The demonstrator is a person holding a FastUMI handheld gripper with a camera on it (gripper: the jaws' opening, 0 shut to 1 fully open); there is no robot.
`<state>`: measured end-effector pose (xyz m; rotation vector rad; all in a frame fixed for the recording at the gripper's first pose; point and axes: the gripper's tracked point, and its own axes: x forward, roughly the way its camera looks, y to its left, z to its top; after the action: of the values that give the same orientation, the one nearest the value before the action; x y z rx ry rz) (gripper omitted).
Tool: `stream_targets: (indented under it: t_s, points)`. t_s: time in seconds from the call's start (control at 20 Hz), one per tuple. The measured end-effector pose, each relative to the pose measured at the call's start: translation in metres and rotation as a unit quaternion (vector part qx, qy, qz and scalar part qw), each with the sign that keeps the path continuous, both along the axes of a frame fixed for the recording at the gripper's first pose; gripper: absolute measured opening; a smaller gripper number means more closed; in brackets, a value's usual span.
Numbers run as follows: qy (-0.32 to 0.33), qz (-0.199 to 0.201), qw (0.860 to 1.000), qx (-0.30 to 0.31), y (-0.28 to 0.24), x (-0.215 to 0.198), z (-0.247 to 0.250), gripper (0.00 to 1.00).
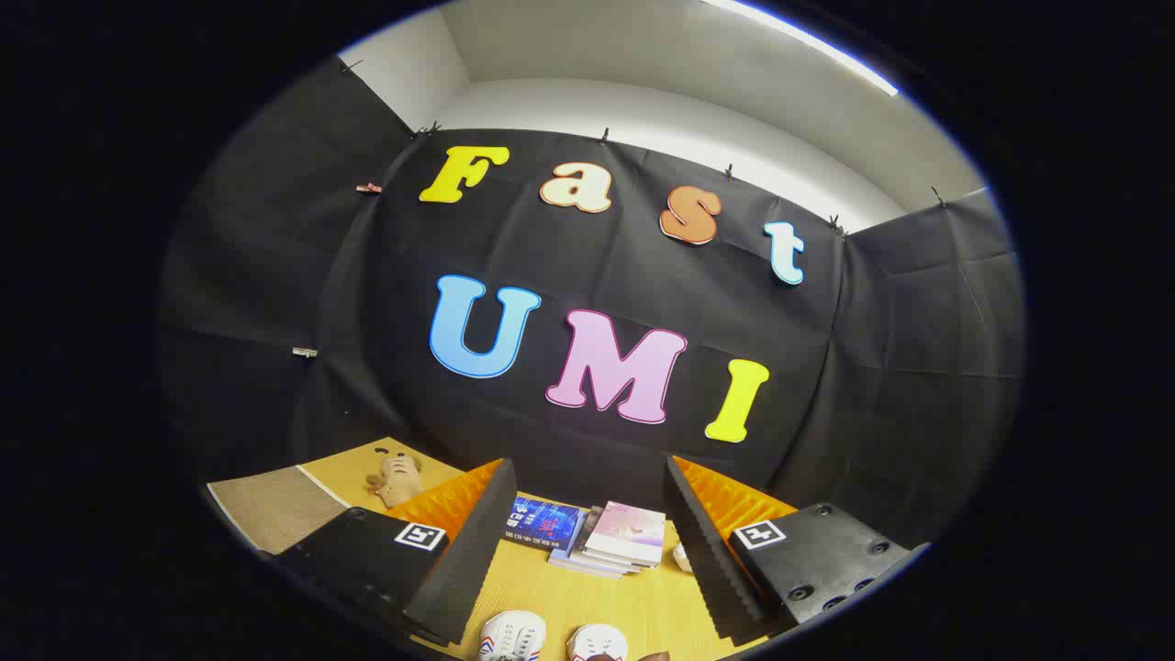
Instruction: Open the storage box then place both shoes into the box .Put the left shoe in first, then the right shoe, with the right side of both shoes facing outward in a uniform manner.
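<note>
Tool (587,551): held high and tilted up toward the far wall, above the table; released, its two fingers spread wide with nothing between them.
Left finger (464,560): dark ridged pad on the inner face, orange backing behind it, a black block with a square marker at its base.
Right finger (711,551): same build, mirrored; black block with a marker and several screws.
Table (597,601): light wood top, seen between and below the fingers.
Shoes: two white shoes at the near edge of the table, in the gap between the fingers and below them; only the toe ends show.
Left shoe in view (512,636): white with red and blue stripes on the side, laces visible.
Right shoe in view (598,643): white, just beside the first, a small gap between them.
Books (606,540): a short stack with a pink cover on top, and a blue book (543,523) just to its left; both lie farther back on the table, between the fingers and near the wall.
Soft toy (397,477): tan, lying on the table at far left, beyond the left finger.
Mat (271,507): grey-brown sheet left of the toy.
Small white object (681,555): beside the right finger; too little shows to tell what it is.
</note>
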<state>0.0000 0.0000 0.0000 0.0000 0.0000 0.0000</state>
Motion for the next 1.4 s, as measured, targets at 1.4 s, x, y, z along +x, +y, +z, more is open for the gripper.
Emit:
stream_targets:
  t_s: [1.4]
  points:
    - [0.101, 0.136, 0.985, 0.043, 0.087, 0.017, -0.033, 0.98]
